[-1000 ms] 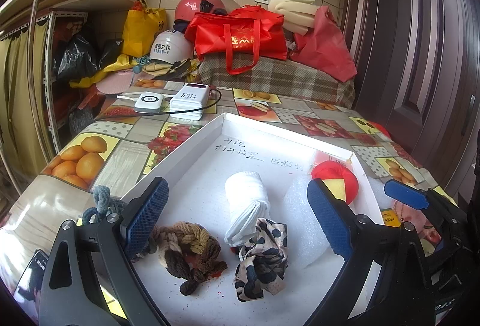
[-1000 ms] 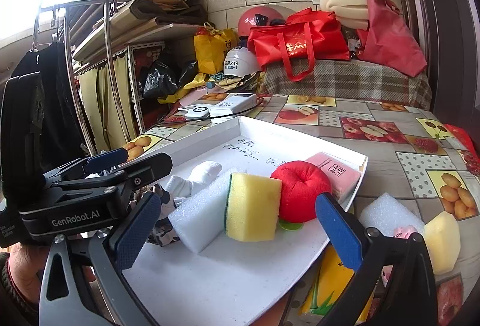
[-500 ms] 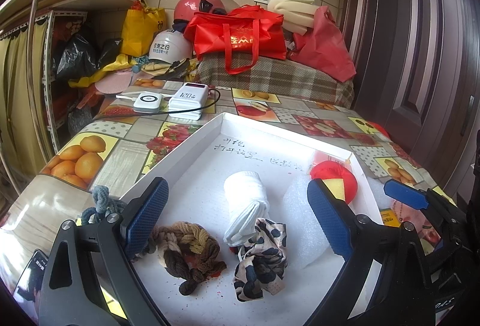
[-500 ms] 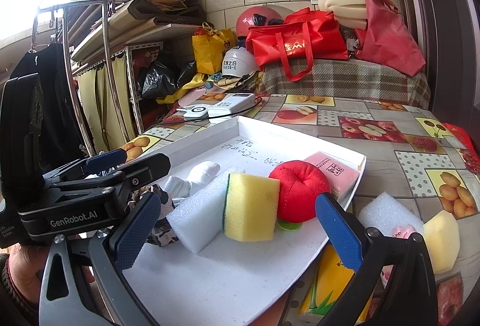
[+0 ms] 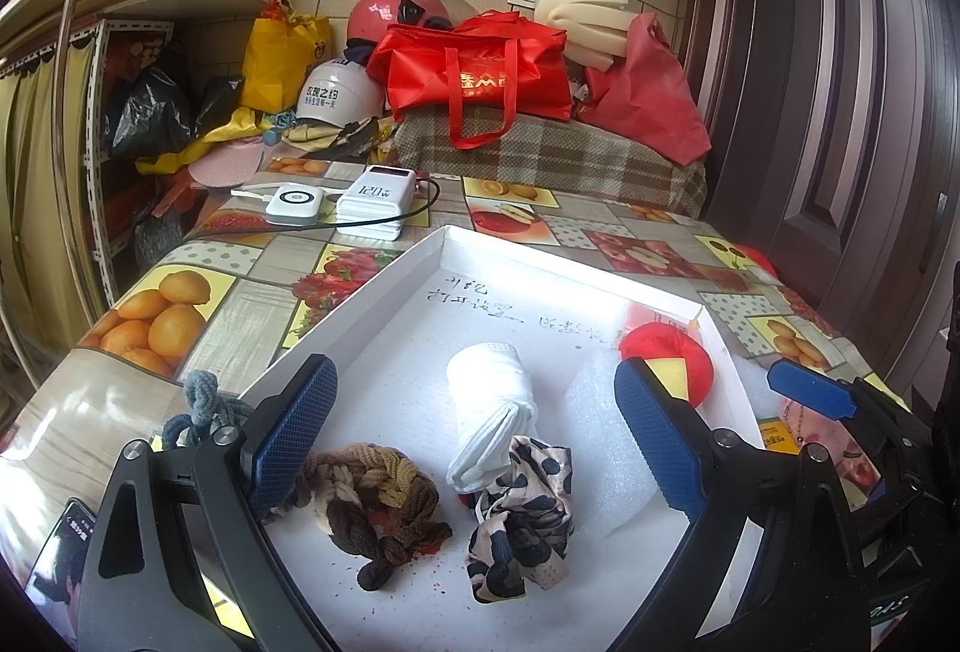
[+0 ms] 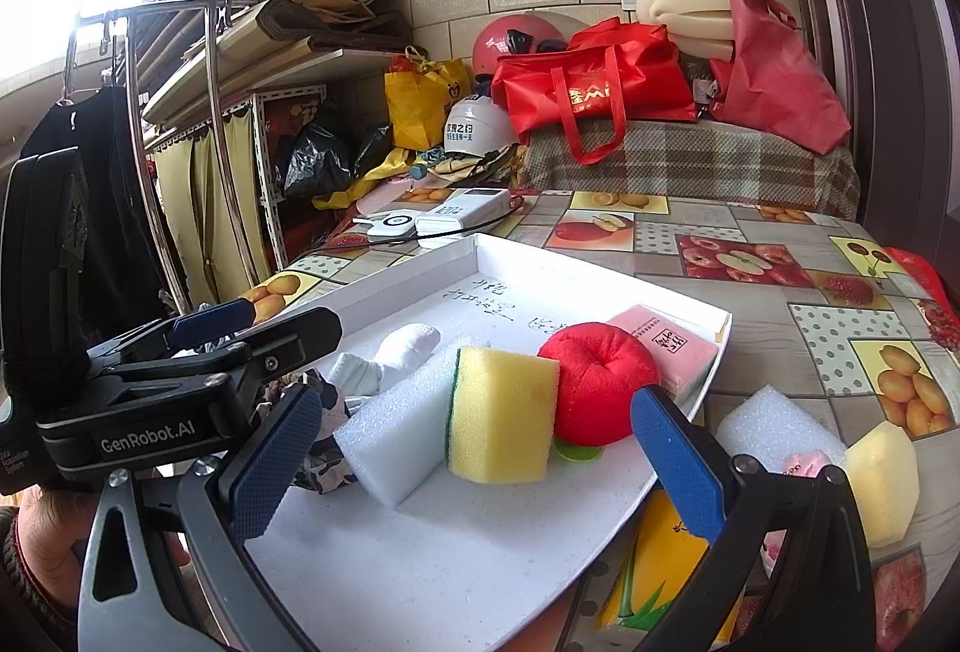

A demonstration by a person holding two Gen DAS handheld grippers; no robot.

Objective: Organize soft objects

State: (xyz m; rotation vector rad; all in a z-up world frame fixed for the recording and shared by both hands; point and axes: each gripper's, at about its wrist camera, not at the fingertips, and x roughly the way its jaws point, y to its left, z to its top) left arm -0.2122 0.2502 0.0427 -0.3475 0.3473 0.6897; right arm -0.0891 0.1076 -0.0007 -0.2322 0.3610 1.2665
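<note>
Left gripper (image 5: 474, 442), in the left wrist view, hangs over the near end of the white tray (image 5: 360, 304) with its jaws spread wide and nothing between the pads. Below the gap lie a brown braided scrunchie (image 5: 375, 502), a rolled white sock (image 5: 492, 406) and a spotted cloth scrunchie (image 5: 522, 520), the latter two touching. A blue-grey braided scrunchie (image 5: 201, 406) sits outside the tray, just beside its left wall, against the gripper's left finger. Risk: closing on the sock could catch the spotted scrunchie too, since they overlap; both might lift and one drop off the tray.

Right gripper (image 6: 474, 466), in the right wrist view, is likewise wide open and empty, held above the tray's near right portion. Ahead of it stand a white foam block (image 6: 396, 430), a yellow sponge (image 6: 501, 412), a red apple-shaped plush (image 6: 600, 382) and a pink packet (image 6: 666, 346), packed in a touching row. Outside the tray, to the right on the fruit-print tablecloth (image 6: 750, 256), lie another white foam piece (image 6: 774, 424) and a pale yellow sponge (image 6: 882, 484). Risk: the tray's right edge overhangs loose items beneath; pressing down there may tip it. The two grippers sit close together and could collide.
</note>
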